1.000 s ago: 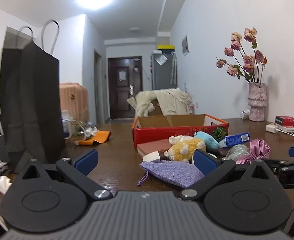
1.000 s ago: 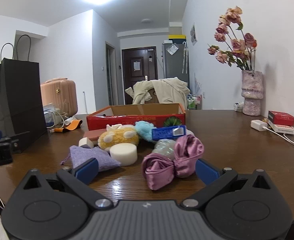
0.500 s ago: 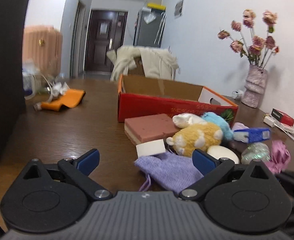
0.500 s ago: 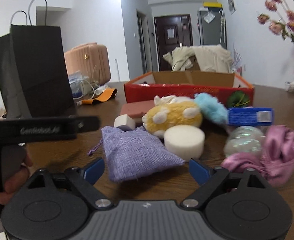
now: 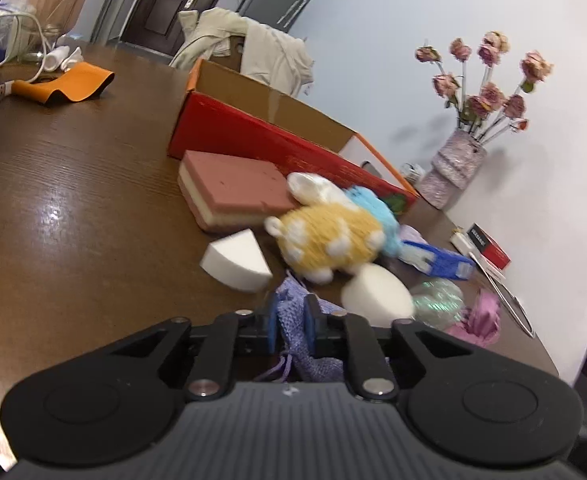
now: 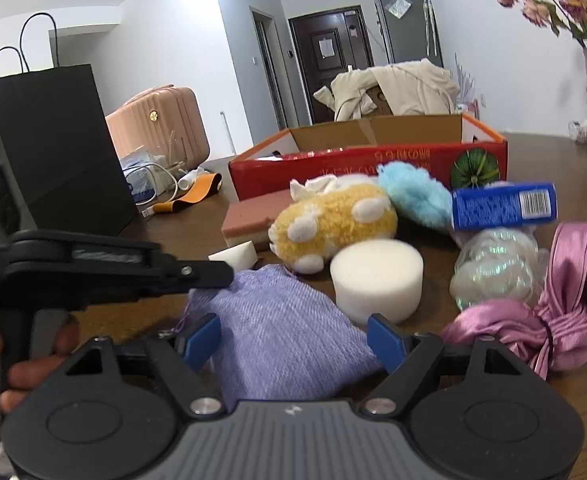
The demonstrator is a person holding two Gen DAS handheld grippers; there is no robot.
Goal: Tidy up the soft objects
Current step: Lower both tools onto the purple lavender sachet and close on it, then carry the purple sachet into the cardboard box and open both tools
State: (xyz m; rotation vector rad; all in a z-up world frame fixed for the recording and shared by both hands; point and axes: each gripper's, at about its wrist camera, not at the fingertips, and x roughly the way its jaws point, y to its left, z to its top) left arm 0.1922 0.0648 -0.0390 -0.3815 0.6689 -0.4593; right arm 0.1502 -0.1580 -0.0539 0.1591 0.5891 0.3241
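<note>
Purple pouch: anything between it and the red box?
Yes. The left gripper is shut on the purple pouch, but the yellow plush, round white sponge and pink sponge block lie between it and the red box. It must be lifted over them.

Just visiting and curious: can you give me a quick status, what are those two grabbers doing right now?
Left gripper shut on purple pouch. Right gripper closing around the pouch's other end, pads not yet pressing. White round sponge close beside the right finger.
</note>
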